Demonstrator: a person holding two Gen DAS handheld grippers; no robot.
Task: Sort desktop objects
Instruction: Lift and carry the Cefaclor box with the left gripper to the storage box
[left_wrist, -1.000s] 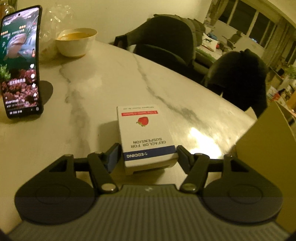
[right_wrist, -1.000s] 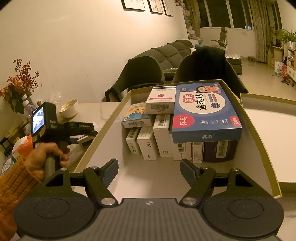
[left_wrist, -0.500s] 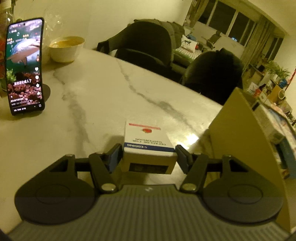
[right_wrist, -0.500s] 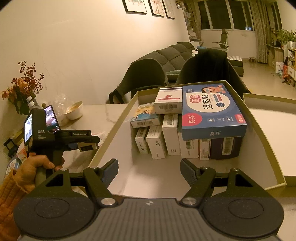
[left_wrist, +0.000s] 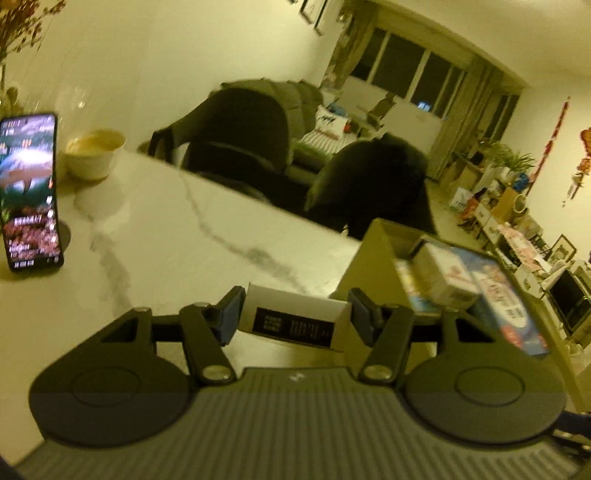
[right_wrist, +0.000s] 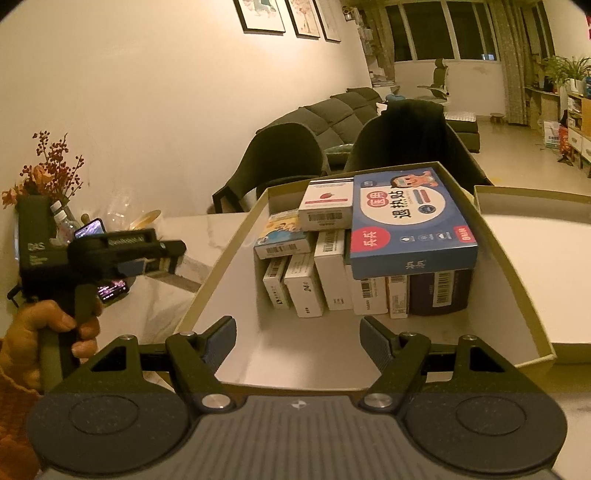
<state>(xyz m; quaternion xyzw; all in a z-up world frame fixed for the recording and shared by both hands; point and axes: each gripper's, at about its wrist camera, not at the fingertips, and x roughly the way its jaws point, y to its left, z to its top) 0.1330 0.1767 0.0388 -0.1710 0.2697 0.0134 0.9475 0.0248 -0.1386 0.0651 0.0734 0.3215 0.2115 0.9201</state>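
**Small medicine box clamped in left gripper beside the storage box**

Left wrist view: the left gripper (left_wrist: 295, 314) has just been closing and its pads press both ends of a small white medicine box (left_wrist: 293, 320), low in the centre of the frame and clear of the marble table (left_wrist: 166, 229). The cardboard storage box (left_wrist: 373, 258) stands at right. A lit phone (left_wrist: 29, 192) and a bowl (left_wrist: 95, 151) sit at far left.

Right wrist view: the right gripper (right_wrist: 297, 339) hangs with its fingers spread wide and nothing between them, at the bottom of the frame over the storage box's near floor. Stacked medicine cartons (right_wrist: 369, 251) fill the far half. At left, a hand (right_wrist: 55, 328) holds the left gripper's handle.
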